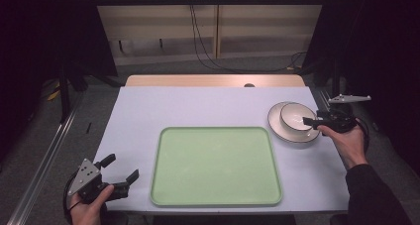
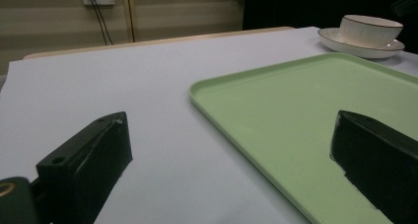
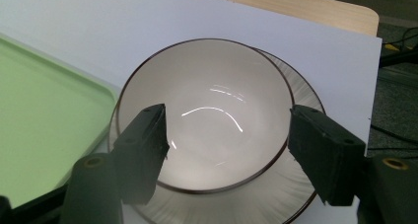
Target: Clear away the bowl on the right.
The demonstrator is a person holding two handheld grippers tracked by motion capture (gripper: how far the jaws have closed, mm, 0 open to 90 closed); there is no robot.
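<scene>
A white bowl [image 1: 296, 116] with a dark rim sits in a white plate [image 1: 277, 128] at the table's right side. My right gripper [image 1: 309, 121] comes in from the right and hovers over them, open. In the right gripper view its jaws [image 3: 229, 123] straddle the bowl [image 3: 212, 110]: one over the inside near the left rim, the other over the right rim and the plate [image 3: 305, 88]. Neither pad presses on anything. My left gripper [image 1: 123, 166] stands open at the front left corner, beside the green tray [image 1: 215, 165], with nothing between its jaws [image 2: 231, 130].
The pale green tray [image 2: 296, 100] lies bare in the middle of the white table [image 1: 198, 106]. The bowl [image 2: 370, 29] and plate [image 2: 340, 41] stand just past its far right corner. A wooden strip [image 1: 213, 80] edges the far side. Cables hang down the back wall.
</scene>
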